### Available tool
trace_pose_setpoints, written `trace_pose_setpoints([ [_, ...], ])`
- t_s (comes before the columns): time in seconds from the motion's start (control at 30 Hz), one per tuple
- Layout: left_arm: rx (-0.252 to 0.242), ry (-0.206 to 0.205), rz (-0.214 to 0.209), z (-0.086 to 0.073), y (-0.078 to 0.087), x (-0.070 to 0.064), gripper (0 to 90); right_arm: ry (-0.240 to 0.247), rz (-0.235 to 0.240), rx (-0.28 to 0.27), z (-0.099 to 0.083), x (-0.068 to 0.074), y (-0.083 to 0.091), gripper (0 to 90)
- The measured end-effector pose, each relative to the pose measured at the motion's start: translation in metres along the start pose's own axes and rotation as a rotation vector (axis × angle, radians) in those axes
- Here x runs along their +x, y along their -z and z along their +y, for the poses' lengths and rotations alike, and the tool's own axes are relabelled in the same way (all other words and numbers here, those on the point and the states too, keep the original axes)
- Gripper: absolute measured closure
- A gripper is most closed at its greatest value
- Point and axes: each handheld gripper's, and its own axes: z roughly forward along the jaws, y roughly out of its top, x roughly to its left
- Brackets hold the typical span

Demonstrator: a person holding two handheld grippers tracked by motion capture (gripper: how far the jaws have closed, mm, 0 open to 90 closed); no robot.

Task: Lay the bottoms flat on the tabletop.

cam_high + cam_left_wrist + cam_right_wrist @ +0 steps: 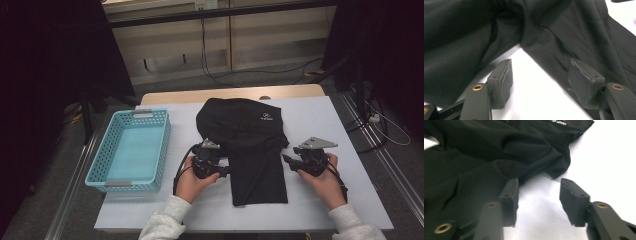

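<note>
The black garment lies on the white table cover at the middle of the table, to the right of the turquoise basket; its upper part is bunched into a rounded heap, and one narrower folded panel runs from that heap toward the person's edge of the table. Judged from this layout, the folding work is partly done; the lower panel lies flat with straight edges, while the heap above is not yet flattened or folded, and the basket holds nothing, so stowing, if intended, is also outstanding. The left gripper sits at the left edge of the panel, just below the heap; its jaws stand apart, one over bare cover and the other resting on or just above the fabric, with nothing clamped between them. The right gripper sits at the right edge of the panel beneath the overhanging heap; its jaws likewise stand apart, spanning bare cover, and grip nothing. The high view gives the overall arrangement, both hands, the basket and a small white logo on the heap; it does not resolve the jaw gaps. The left gripper view shows the notch of white cover where the heap meets the panel; the right gripper view shows the creased hem corner of the heap and part of a white printed text line, illegible from above.
</note>
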Motion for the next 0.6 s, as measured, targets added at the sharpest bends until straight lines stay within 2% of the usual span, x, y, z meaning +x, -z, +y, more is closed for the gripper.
trace_pose_setpoints([
  [0.1,0.004,0.003,-0.006,-0.001,-0.005,-0.005,39.1,-0.008,0.019,-0.012,-0.002,0.003,0.004,44.6],
  [0.17,0.014,-0.005,0.007,-0.003,-0.008,-0.007,42.5,-0.004,0.018,-0.01,-0.003,0.007,0.006,41.8],
  [0.23,0.003,-0.001,0.016,-0.003,-0.01,-0.009,45.0,-0.002,0.027,-0.013,-0.004,0.01,0.008,40.1],
  [0.3,0.006,0.016,0.006,-0.003,-0.01,-0.01,50.1,0.007,0.027,-0.009,-0.005,0.013,0.01,39.6],
  [0.47,0.008,0.022,-0.018,-0.003,-0.012,-0.015,63.1,0.017,0.032,-0.009,-0.008,0.016,0.014,39.4],
  [0.53,0.011,0.018,-0.002,-0.003,-0.013,-0.018,68.9,0.017,0.029,-0.018,-0.008,0.016,0.017,38.8],
  [0.6,0.011,0.02,-0.007,-0.004,-0.014,-0.019,73.7,0.015,0.042,-0.023,-0.009,0.017,0.021,37.3],
])
